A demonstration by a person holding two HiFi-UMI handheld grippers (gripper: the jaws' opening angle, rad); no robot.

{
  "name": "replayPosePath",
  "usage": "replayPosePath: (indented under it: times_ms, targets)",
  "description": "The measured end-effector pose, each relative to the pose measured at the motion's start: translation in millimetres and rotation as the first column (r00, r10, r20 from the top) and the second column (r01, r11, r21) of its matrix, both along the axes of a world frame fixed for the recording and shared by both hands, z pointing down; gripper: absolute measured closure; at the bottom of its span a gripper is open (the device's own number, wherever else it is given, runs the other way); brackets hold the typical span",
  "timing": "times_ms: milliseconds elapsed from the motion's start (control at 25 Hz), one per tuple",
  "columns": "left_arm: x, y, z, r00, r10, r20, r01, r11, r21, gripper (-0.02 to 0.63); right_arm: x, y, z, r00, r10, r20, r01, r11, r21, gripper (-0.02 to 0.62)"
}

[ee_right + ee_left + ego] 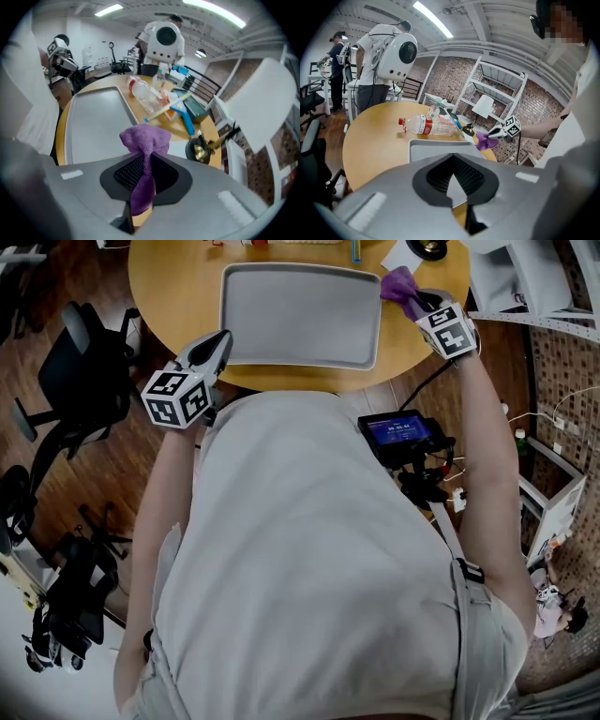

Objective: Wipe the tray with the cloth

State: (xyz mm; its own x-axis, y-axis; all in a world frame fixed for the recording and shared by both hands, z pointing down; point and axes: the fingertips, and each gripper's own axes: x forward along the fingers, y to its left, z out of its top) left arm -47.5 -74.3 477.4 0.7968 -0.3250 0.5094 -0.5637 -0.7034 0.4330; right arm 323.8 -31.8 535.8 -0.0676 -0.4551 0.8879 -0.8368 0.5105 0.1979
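Purple cloth point(143, 154) pinched tight in right gripper point(140, 187), held just off tray's point(300, 315) far right corner (contact unclear). Tray lies left of cloth, long axis left-right. Left gripper point(211, 351) closed, empty, beside tray's near left corner.

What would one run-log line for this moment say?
right gripper: shut on purple cloth, right of tray | left gripper: shut, empty, at near-left tray corner | tray: bare

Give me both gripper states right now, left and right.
Left gripper: closed, nothing between its jaws.
Right gripper: closed on the purple cloth.
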Motion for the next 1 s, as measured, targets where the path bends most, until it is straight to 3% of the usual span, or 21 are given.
replayPosePath:
  times_ms: [200, 440, 520, 720, 800, 1000]
  targets:
    - [-9.3, 4.6, -5.6, 0.999, -0.034, 0.003, 0.033, 0.999, 0.007, 0.606, -61.6, -28.7, -43.0, 0.968, -0.251, -0.021, 0.252, 0.963, 0.099, 0.546]
    - [-31.5, 2.8, 1.1, 0.995, -0.097, 0.029, 0.097, 0.995, -0.007, 0.606, -90.7, -49.6, -11.3, 0.944, -0.326, 0.055, 0.326, 0.945, 0.007, 0.546]
    - [-31.9, 9.5, 0.4, 0.994, -0.098, 0.040, 0.099, 0.995, -0.006, 0.606, -89.2, -52.7, 17.4, 0.926, -0.377, -0.004, 0.377, 0.926, -0.019, 0.546]
    - [-32.5, 17.3, -9.4, 0.993, -0.095, 0.063, 0.095, 0.995, 0.011, 0.606, -89.0, -54.3, 70.1, 0.813, -0.545, -0.203, 0.536, 0.838, -0.102, 0.543]
    - [-34.3, 18.4, -12.3, 0.992, -0.104, 0.067, 0.103, 0.995, 0.013, 0.606, -88.1, -53.2, 82.7, 0.790, -0.565, -0.238, 0.550, 0.825, -0.133, 0.543]
    - [-37.4, 22.0, -11.2, 0.992, -0.098, 0.074, 0.098, 0.995, 0.007, 0.606, -90.7, -51.4, 83.7, 0.819, -0.535, -0.207, 0.514, 0.845, -0.151, 0.551]
